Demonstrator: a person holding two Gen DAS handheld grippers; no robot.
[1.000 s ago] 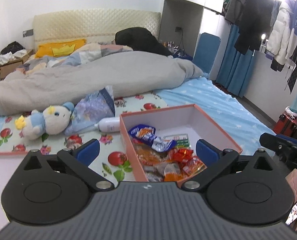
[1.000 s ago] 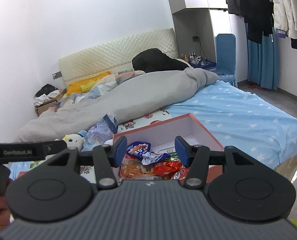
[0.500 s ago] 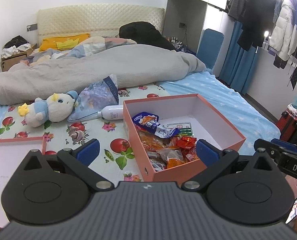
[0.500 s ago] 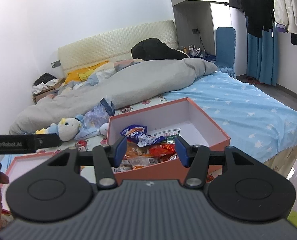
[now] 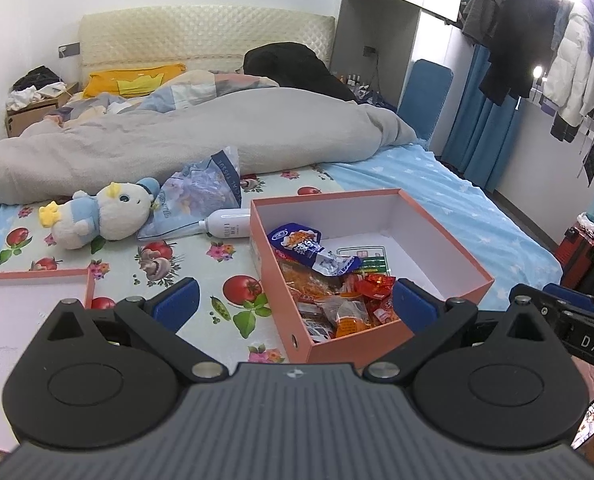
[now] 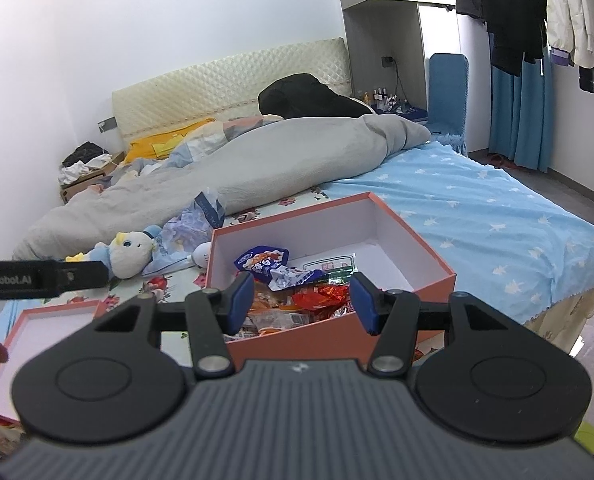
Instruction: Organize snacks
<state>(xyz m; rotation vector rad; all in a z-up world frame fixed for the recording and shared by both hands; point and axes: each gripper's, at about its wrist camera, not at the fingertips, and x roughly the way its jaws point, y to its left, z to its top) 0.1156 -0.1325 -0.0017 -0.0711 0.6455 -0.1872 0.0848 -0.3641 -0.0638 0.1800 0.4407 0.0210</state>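
An orange box point(image 5: 449, 248) with a white inside lies on the bed and holds several snack packets, with a blue packet point(image 5: 301, 244) on top and red and orange ones point(image 5: 373, 292) below. It also shows in the right wrist view point(image 6: 417, 248). My left gripper point(image 5: 293, 306) is open and empty, just short of the box's near left corner. My right gripper point(image 6: 303, 300) is open and empty, in front of the box's near wall. The box's orange lid point(image 5: 29, 292) lies upside down to the left.
A duck plush point(image 5: 105, 216), a blue plastic bag point(image 5: 205, 196) and a white bottle point(image 5: 229, 228) lie on the fruit-print sheet behind the box. A grey duvet point(image 5: 177, 136) fills the bed's back. Clothes point(image 5: 557, 60) hang at the right.
Both grippers have pulled back and risen, so the box and its lid show more fully. The jaws and the snacks have not changed.
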